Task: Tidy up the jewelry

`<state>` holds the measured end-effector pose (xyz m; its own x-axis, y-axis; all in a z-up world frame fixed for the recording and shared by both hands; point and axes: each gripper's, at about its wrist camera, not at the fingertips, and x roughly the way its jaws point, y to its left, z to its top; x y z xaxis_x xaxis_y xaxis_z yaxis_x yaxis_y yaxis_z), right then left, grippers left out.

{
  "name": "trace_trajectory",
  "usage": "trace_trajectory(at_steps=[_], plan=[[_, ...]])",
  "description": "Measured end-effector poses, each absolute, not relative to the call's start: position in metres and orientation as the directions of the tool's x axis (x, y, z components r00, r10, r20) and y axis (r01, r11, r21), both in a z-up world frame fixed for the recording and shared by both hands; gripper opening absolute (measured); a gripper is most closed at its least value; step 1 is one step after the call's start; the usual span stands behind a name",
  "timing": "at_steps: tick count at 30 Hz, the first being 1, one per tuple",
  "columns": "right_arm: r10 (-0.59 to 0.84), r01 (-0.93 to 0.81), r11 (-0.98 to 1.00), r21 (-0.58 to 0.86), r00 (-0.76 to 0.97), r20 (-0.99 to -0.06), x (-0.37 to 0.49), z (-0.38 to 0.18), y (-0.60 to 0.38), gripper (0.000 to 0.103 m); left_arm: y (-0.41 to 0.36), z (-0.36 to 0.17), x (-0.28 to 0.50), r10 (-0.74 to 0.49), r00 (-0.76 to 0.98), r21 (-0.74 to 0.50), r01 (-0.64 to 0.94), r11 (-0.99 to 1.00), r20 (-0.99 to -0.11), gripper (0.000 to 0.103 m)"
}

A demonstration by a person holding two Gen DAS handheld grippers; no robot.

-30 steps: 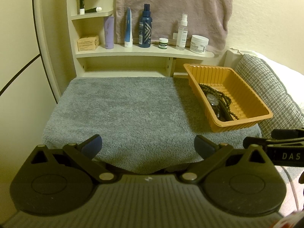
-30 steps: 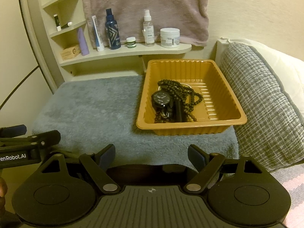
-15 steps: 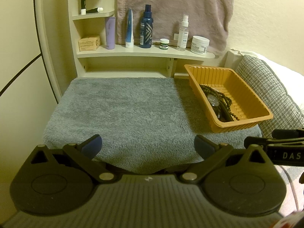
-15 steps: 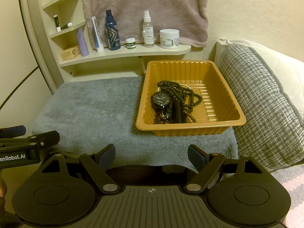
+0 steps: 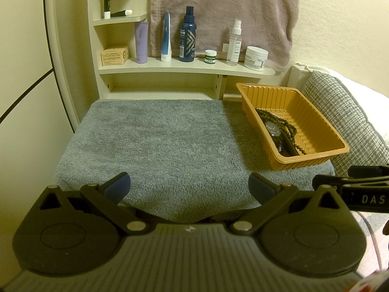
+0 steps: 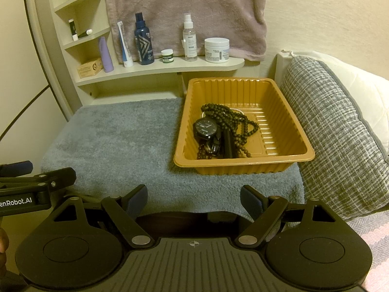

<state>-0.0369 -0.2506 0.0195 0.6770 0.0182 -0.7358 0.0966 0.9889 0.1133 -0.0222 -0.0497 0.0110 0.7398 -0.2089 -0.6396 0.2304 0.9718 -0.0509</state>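
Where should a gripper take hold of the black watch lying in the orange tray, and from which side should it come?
Probably the round case of the watch, from above: it lies face-up atop the beads, near the left wall of the tray, whose walls block a sideways approach.

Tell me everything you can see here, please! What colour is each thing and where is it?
tray: one, orange, on the grey towel's right side
watch: one, black, in the tray
bead strings: count unclear, dark, tangled in the tray around the watch
grey towel: one, spread over the table
hanging towel: one, mauve, on the wall behind the shelf
spray bottle: one, dark blue, on the long shelf
clear spray bottle: one, on the long shelf
white jar: one, at the shelf's right end
small jar: one, green-labelled, between the two bottles
purple tube: one, at the shelf's left
cushion: one, grey checked, right of the tray
left gripper: one, black, open, over the towel's near edge
right gripper: one, black, open, before the tray
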Motion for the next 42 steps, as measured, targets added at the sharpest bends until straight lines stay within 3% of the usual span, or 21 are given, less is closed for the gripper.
trace_trajectory(at_steps=[42], plan=[[0.016, 0.096, 0.989, 0.111, 0.678, -0.735, -0.0361, 0.0207, -0.2501, 0.083, -0.0449, 0.0136, -0.0201, -0.214, 0.742, -0.055, 0.232, 0.971, -0.636, 0.102]])
